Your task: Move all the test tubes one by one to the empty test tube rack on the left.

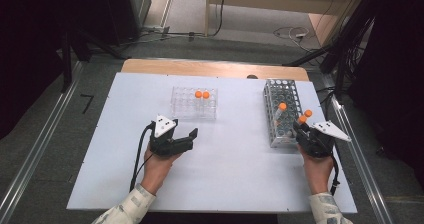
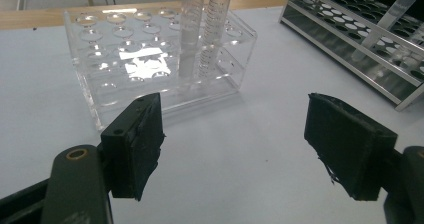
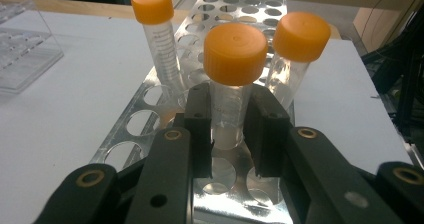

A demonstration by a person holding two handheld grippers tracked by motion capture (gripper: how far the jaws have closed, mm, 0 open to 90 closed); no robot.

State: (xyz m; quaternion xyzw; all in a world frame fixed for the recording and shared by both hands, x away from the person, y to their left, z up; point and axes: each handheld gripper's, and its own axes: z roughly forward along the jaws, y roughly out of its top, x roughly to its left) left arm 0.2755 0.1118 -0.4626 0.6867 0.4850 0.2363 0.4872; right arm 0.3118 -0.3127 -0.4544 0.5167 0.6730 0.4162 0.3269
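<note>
I had the right gripper clamped on an orange-capped tube that stood in the near end of the metal rack, between two other capped tubes. My left gripper hung with jaws wide apart, empty, before the clear acrylic rack.

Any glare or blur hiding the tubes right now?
Left gripper view: bright glare patch on the clear rack, tubes still readable. Right gripper view: sharp, held tube clear in the right claw. High view: soft, tubes tiny.
</note>
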